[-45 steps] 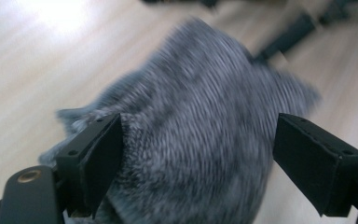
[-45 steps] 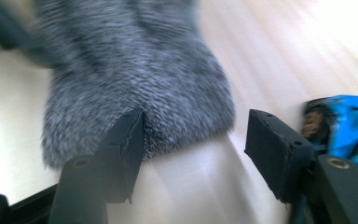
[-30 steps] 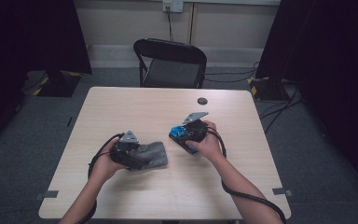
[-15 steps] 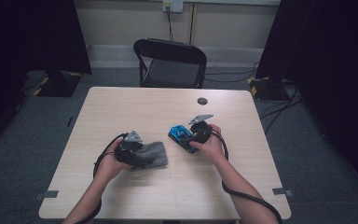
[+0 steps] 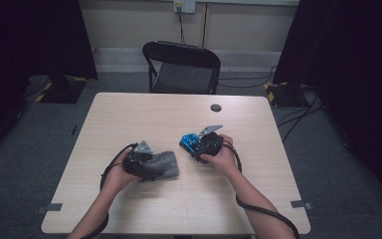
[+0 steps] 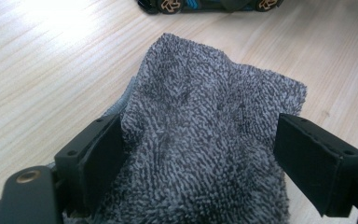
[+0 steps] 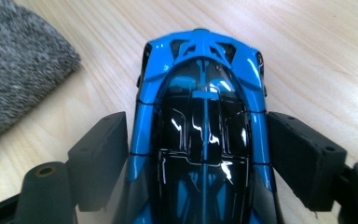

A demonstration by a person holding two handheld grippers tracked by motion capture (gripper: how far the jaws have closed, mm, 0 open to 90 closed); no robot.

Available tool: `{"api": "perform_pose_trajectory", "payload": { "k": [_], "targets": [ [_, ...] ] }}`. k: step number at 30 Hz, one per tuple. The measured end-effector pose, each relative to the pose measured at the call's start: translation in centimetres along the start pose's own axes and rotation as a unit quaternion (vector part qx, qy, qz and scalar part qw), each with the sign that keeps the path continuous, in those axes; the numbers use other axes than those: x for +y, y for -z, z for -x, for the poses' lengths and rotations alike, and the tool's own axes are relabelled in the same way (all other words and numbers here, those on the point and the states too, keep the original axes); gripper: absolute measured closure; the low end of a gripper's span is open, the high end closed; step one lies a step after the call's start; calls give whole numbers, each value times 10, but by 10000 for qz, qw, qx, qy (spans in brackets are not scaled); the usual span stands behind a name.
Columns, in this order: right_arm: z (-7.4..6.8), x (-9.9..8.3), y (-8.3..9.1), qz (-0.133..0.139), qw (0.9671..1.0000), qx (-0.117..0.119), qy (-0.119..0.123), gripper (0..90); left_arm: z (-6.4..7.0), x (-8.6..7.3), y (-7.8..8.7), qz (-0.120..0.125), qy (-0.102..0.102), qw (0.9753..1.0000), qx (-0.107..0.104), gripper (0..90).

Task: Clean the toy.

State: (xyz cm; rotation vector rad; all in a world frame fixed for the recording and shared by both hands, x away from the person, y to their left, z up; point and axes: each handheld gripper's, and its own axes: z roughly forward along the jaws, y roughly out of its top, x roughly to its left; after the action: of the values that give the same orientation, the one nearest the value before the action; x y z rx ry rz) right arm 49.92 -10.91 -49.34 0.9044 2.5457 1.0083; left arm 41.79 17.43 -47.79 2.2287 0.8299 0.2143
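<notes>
A blue and black toy car (image 7: 200, 140) stands on the wooden table (image 5: 154, 114), right of centre. My right gripper (image 7: 198, 121) is shut on it, one jaw against each side of the car's body. In the high view the car (image 5: 188, 142) pokes out to the left of the right gripper (image 5: 195, 145). A grey terry cloth (image 6: 200, 140) lies bunched left of centre, and my left gripper (image 6: 198, 126) is shut on it, with cloth heaped between the jaws. From above, the cloth (image 5: 164, 165) spreads to the right of the left gripper (image 5: 149, 163). The car's wheels (image 6: 205, 4) show beyond the cloth.
A small black round disc (image 5: 216, 107) lies near the table's far edge. A black folding chair (image 5: 184, 69) stands behind the table. Cables run over the floor at the right. Bare tabletop lies on the far side and along the front edge.
My left gripper has slid a little to the right with the cloth. My right gripper with the car has shifted slightly towards the person.
</notes>
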Motion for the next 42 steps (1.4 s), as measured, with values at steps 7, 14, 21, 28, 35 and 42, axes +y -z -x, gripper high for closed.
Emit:
{"api": "perform_pose_trajectory", "payload": {
  "k": [7,14,21,28,35,42],
  "targets": [
    [-2,-2,-9,105,9998,-71,-136,215,0,-1,0,50,35,10000,1,159],
    [-2,-4,-5,87,9996,-141,-207,259,0,-1,0,43,52,10000,-13,159],
    [-2,-5,0,-41,9997,-160,-152,227,-1,-1,2,39,10,10000,5,159],
    [-1,8,3,-38,9996,-39,-279,195,-2,-1,2,41,53,10000,-64,159],
    [-3,19,-10,-164,9995,-83,-247,184,-1,0,0,83,48,9999,-30,158],
    [-9,17,-17,-314,9990,-322,-67,162,-2,-1,1,79,67,9999,-68,159]
  ]
}}
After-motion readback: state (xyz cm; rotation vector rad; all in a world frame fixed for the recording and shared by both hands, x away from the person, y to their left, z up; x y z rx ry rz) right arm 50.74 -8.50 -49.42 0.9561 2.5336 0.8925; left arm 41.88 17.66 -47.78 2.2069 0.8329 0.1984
